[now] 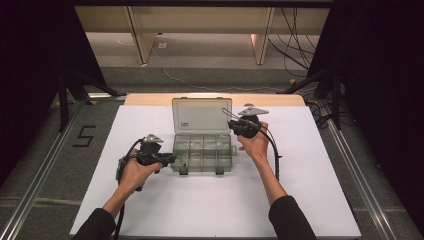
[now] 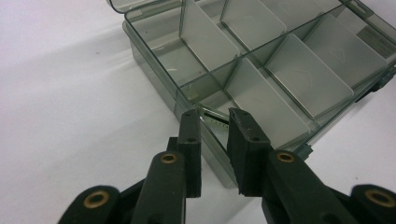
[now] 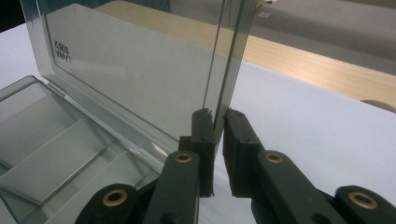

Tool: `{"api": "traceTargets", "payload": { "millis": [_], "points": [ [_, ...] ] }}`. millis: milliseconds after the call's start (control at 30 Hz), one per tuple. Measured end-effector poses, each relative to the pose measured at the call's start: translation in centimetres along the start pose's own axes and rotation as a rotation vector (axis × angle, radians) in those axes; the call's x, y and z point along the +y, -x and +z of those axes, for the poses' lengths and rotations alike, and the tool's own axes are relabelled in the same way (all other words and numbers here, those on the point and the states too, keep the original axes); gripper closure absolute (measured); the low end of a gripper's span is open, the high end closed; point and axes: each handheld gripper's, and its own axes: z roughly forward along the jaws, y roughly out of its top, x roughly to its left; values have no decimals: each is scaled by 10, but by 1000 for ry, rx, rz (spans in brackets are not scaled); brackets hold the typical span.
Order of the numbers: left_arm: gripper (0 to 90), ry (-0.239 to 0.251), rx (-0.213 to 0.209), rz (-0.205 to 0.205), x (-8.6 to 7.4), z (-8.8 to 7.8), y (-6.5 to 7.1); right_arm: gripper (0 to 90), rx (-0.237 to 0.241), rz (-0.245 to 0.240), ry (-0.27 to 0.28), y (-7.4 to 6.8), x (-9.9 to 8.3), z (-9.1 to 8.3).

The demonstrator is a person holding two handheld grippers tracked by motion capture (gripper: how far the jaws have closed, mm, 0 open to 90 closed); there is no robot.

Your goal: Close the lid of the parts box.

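Sat mid-surface (image 1: 150, 210), clear compartment box (image 1: 202, 152), lid (image 1: 201, 116) raised at far side. Left tool (image 2: 214, 114) straddling box's near-left wall, slightly spread, grip unclear. Right tool (image 3: 218, 112) pinching lid's right edge

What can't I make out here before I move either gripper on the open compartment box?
- Contents of the box: high view, too small and dim behind tinted dividers.
- Left gripper contact: left gripper view, the box wall sits between the pads, but whether they press on it is unclear.
- Lid hinge: right gripper view, cut off at the left edge.
- Lid label: print too small to read.
- Right gripper: closed on the lid's edge.
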Motion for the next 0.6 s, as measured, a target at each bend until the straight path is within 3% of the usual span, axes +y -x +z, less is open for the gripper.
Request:
{"api": "traceTargets", "payload": {
  "millis": [233,267,333,400,500,600],
  "points": [
    [700,1,10,10,0,0,0,837,-24,-30,41,-5,-5,-2],
    [676,-8,6,26,0,-1,-2,838,-21,-27,39,-5,-6,-3],
    [596,5,15,3,0,0,-2,839,-29,-31,45,-6,-7,-4],
    [509,3,15,27,1,-1,-4,840,-32,-44,56,-6,-8,-4],
    [404,28,38,14,4,-2,-4,842,-35,-33,66,-8,-9,-5],
    [361,39,44,29,10,-8,-7,843,-32,-32,63,-8,-9,-6]
  ]
}}
